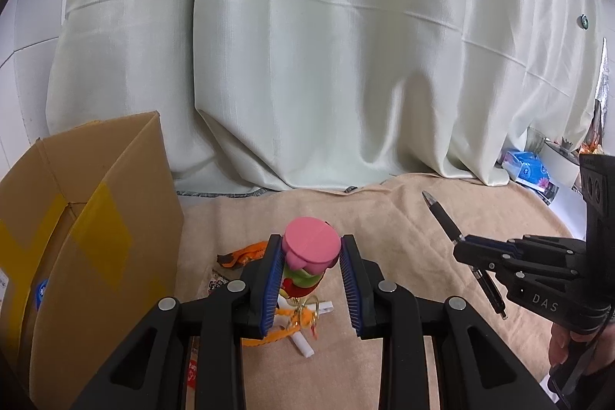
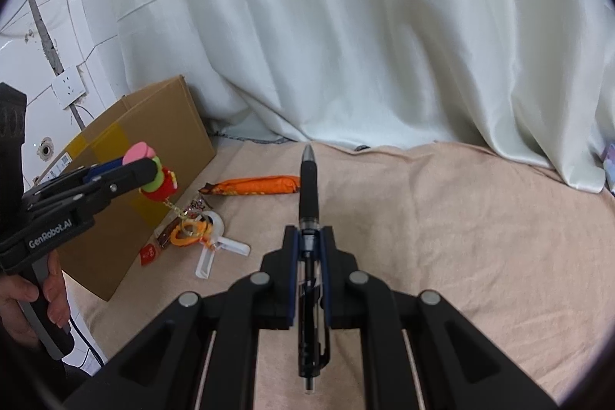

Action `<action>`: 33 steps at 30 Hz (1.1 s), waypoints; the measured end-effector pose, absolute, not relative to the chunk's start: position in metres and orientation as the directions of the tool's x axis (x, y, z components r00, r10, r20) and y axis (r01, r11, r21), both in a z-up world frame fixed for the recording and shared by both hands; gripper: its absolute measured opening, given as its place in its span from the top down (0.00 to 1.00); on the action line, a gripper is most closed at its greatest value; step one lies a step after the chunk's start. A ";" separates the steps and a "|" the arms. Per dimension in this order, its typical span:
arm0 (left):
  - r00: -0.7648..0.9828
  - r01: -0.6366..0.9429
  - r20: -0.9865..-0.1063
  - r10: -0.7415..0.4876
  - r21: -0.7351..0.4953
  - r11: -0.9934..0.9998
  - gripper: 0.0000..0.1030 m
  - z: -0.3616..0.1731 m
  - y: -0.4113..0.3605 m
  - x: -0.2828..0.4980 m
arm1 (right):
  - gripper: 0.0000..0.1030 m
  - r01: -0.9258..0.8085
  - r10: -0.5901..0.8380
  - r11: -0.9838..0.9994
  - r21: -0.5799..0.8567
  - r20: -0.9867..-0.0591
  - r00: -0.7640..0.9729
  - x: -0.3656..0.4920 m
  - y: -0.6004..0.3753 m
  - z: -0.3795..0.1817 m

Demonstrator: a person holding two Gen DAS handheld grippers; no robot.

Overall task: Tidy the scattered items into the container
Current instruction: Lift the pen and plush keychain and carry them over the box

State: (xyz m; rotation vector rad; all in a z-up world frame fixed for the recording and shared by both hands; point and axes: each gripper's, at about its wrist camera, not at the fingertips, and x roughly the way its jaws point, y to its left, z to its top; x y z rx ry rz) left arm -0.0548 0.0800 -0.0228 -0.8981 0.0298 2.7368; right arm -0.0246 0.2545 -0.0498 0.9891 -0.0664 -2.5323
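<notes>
My left gripper (image 1: 311,256) has its jaws clamped on the pink-topped keychain toy (image 1: 310,248), lifted above the towel; the cardboard box (image 1: 88,218) sits immediately to its left, the nearer drop. My right gripper (image 2: 309,237) pinches the pen (image 2: 308,187), long axis pointing forward, farther from the box.

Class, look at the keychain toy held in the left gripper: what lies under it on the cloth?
Under the keychain toy, its chain hangs to an orange ring lying over a white clip. What sits beneath those is hidden.
</notes>
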 end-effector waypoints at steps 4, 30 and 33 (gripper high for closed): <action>-0.776 -0.254 -0.583 0.242 -0.062 -0.965 0.70 -0.022 0.080 -0.052 | 0.87 0.367 -0.399 -0.911 0.189 -0.631 -0.665 -0.022 0.254 -0.046; -0.878 -0.118 -0.466 0.106 -0.003 -0.993 0.70 0.131 -0.006 -0.032 | 0.87 0.422 -0.446 -0.892 0.163 -0.477 -0.758 -0.021 0.204 0.077; -0.898 -0.080 -0.436 0.064 0.020 -0.997 0.70 0.153 -0.031 -0.027 | 0.87 0.466 -0.482 -0.871 0.155 -0.449 -0.752 -0.021 0.178 0.098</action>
